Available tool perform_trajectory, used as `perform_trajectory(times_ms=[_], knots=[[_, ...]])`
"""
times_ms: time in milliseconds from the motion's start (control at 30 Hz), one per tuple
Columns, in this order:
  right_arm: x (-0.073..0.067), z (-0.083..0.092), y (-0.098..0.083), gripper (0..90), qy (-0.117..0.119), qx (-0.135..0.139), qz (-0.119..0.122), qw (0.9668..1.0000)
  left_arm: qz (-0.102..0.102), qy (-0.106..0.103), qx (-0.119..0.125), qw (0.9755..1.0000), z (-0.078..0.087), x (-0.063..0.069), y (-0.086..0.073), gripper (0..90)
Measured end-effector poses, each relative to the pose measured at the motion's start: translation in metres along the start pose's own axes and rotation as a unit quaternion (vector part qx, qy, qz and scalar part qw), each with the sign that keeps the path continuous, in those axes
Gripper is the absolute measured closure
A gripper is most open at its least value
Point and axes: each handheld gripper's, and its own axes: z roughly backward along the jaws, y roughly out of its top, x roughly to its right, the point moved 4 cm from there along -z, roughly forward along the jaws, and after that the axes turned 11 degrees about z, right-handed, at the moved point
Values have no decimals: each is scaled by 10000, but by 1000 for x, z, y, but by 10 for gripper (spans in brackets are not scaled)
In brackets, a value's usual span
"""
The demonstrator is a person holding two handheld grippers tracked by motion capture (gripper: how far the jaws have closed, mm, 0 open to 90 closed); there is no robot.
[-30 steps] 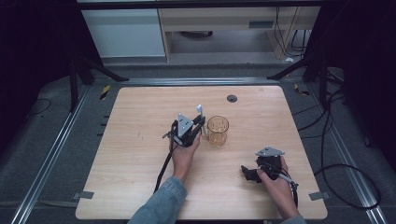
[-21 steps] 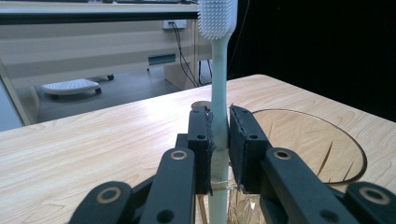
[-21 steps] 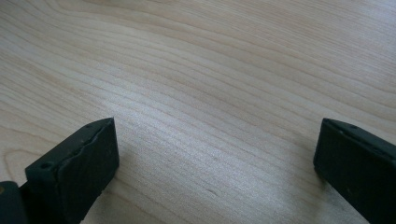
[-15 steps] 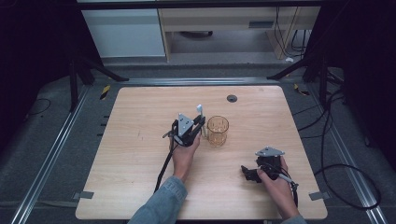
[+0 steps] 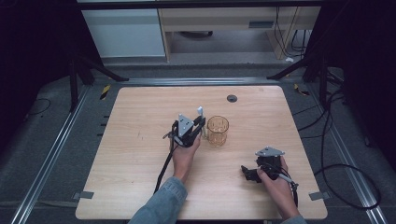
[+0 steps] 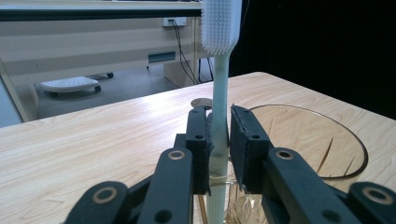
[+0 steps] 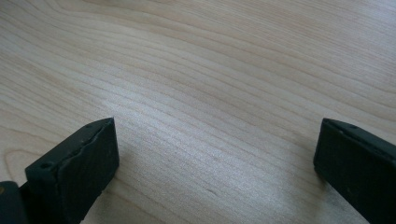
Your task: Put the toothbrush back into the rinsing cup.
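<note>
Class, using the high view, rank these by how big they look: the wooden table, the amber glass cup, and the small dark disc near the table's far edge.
1. Wooden table, by far the largest.
2. Amber glass cup.
3. Dark disc, the smallest.

Pale green toothbrush (image 6: 219, 88), amber glass (image 5: 217, 130)

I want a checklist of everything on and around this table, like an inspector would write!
Surface: pale wooden table, bare wood, small dark round disc near far edge.
Job's things: pale green toothbrush upright, bristles up, beside amber ribbed glass cup.
Clutter: nothing seen.
Grippers: left gripper shut on toothbrush handle; right gripper open, fingers over bare wood.
Cables: black cable trails from left gripper; more on floor at right.
Surroundings: dark floor, metal rails, white cabinet behind.
</note>
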Motion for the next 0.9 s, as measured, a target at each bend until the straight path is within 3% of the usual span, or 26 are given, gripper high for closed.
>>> perform_trajectory(times_ms=[900], knots=[[0,0,0,4,0,0,-3,10000,-5,-84,-132,9999,18,-3,1,600]])
